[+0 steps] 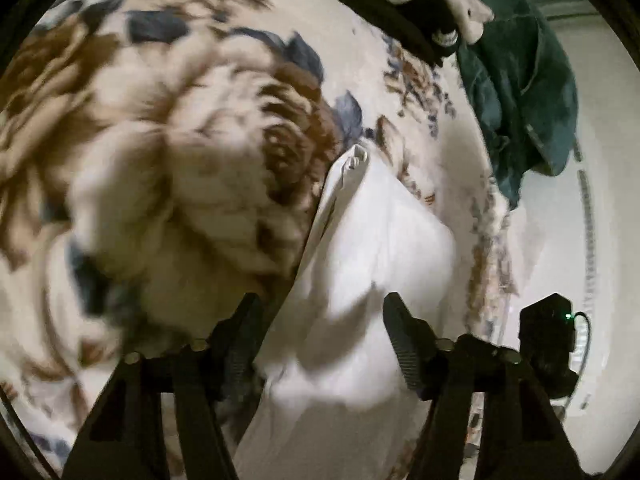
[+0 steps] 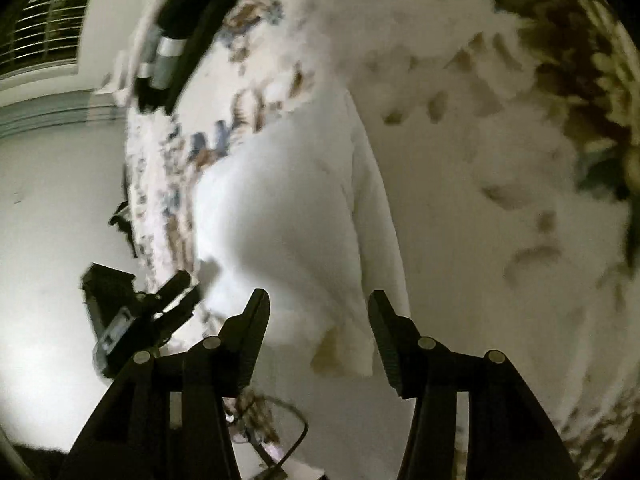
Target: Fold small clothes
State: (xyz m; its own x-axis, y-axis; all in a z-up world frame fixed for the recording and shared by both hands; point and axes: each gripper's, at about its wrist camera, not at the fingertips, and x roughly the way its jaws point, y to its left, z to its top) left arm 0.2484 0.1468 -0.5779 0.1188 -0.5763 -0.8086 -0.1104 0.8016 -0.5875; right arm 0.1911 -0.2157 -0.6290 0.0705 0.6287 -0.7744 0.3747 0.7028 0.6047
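Note:
A small white garment (image 1: 372,248) lies on a floral blanket (image 1: 180,128), folded into a narrow shape with one long edge running up to a point. My left gripper (image 1: 320,308) is open just above its near end, one finger on each side, holding nothing. In the right wrist view the same white garment (image 2: 288,208) lies ahead. My right gripper (image 2: 318,304) is open over its near corner and holds nothing. The left gripper also shows in the right wrist view (image 2: 176,292), at the left beside the blanket's edge.
A dark green garment (image 1: 520,80) lies at the blanket's far right edge. The blanket edge (image 1: 492,240) drops to a pale floor (image 1: 560,240) on the right. A window with blinds (image 2: 44,24) is at the far left. A black cable (image 2: 288,436) lies near the right gripper.

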